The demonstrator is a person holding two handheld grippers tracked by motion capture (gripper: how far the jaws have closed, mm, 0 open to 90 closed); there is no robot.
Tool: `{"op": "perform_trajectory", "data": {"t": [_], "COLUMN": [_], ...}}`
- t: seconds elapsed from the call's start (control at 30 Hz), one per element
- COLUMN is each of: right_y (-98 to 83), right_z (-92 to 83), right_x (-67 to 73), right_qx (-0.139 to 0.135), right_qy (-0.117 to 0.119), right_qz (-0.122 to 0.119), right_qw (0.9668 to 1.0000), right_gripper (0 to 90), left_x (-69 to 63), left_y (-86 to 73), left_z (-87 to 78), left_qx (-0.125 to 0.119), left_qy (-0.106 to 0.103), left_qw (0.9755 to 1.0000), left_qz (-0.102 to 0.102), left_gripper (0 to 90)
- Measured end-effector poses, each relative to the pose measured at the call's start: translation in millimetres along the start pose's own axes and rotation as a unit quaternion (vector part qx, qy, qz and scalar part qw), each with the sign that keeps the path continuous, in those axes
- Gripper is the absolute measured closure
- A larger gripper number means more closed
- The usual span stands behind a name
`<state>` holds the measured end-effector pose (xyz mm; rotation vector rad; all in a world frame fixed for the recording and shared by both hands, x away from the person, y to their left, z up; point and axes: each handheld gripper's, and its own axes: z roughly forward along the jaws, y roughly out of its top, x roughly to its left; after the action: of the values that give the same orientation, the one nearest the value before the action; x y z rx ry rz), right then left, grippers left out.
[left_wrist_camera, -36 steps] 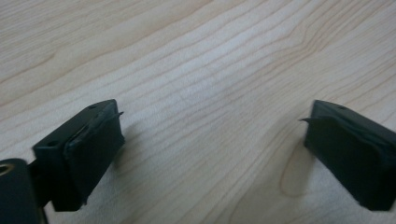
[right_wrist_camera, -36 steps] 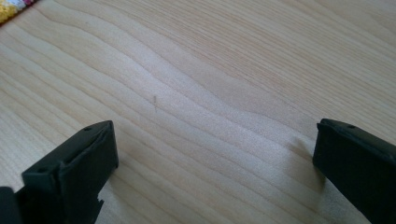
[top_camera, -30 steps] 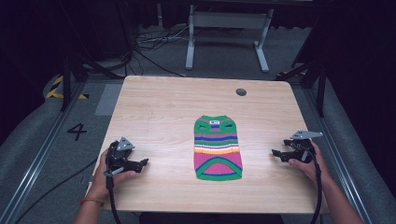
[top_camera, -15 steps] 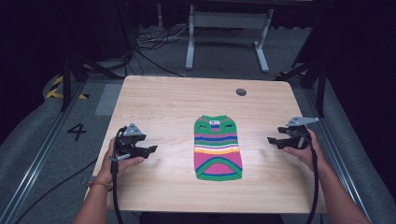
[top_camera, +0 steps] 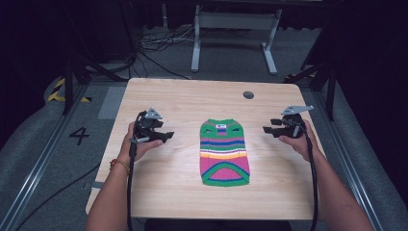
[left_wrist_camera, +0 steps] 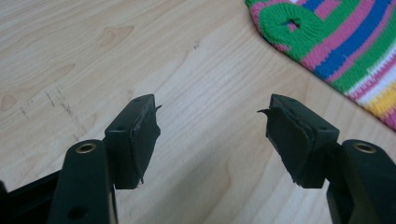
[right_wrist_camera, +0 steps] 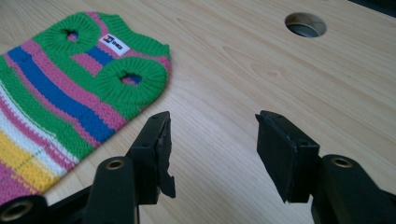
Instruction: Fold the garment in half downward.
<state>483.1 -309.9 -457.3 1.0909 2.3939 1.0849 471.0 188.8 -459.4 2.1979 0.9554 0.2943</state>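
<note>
Each hand-held gripper, left (top_camera: 166, 137) and right (top_camera: 267, 130), gapes beside sweater (top_camera: 224, 151).

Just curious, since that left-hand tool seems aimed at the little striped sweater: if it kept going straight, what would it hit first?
Probably the bare wooden table. The left gripper, jaws open, tilts down at it; the striped sweater lies off to one side of that line.

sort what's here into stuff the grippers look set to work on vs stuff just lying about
Likely in play:
striped knit sweater
left gripper, open
right gripper, open

Just there:
table
cable hole in the table
metal stand on the floor behind
floor cables
</note>
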Motion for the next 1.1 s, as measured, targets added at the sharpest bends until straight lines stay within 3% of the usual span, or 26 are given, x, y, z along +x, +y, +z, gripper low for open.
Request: {"op": "perform_trajectory", "data": {"t": [0.1, 0.23, 0.43, 0.8, 0.87, 0.97, 1.1], "right_y": [8.9, 21.2, 35.5, 48.5, 48.6, 47.9, 47.1], "right_z": [9.4, 24.3, 48.0, 80.5, 87.0, 95.6, 105.5], "right_x": [2.5, 9.6, 23.1, 28.8, 29.4, 30.6, 31.7], "right_qx": [-0.001, 0.002, 0.019, 0.023, 0.031, 0.031, 0.041], "right_qy": [0.008, 0.017, 0.024, 0.028, 0.025, 0.029, 0.03], "right_qz": [-0.005, -0.017, -0.037, -0.02, -0.019, -0.012, -0.009], "right_qw": [1.0, 0.9997, 0.9988, 0.9991, 0.999, 0.999, 0.9986], "right_gripper": [48.9, 49.7, 50.5, 51.2, 52.8, 53.5, 53.5], "left_x": [0.3, -5.3, -10.2, -26.3, -30.6, -36.2, -43.2], "left_y": [7.9, 22.7, 34.0, 58.9, 61.8, 65.5, 72.7], "left_z": [7.1, 23.8, 48.4, 95.5, 103.4, 110.6, 120.2], "left_qx": [-0.017, -0.022, -0.012, -0.006, 0.001, -0.016, -0.008], "left_qy": [-0.009, -0.018, -0.034, -0.047, -0.049, -0.056, -0.04], "left_qw": [0.9996, 0.9995, 0.9992, 0.9987, 0.9988, 0.9982, 0.9991], "left_qz": [-0.018, -0.01, -0.017, -0.017, -0.009, -0.014, -0.015], "left_gripper": [35.7, 36.0, 36.7, 37.2, 37.2, 38.6, 39.7]}}
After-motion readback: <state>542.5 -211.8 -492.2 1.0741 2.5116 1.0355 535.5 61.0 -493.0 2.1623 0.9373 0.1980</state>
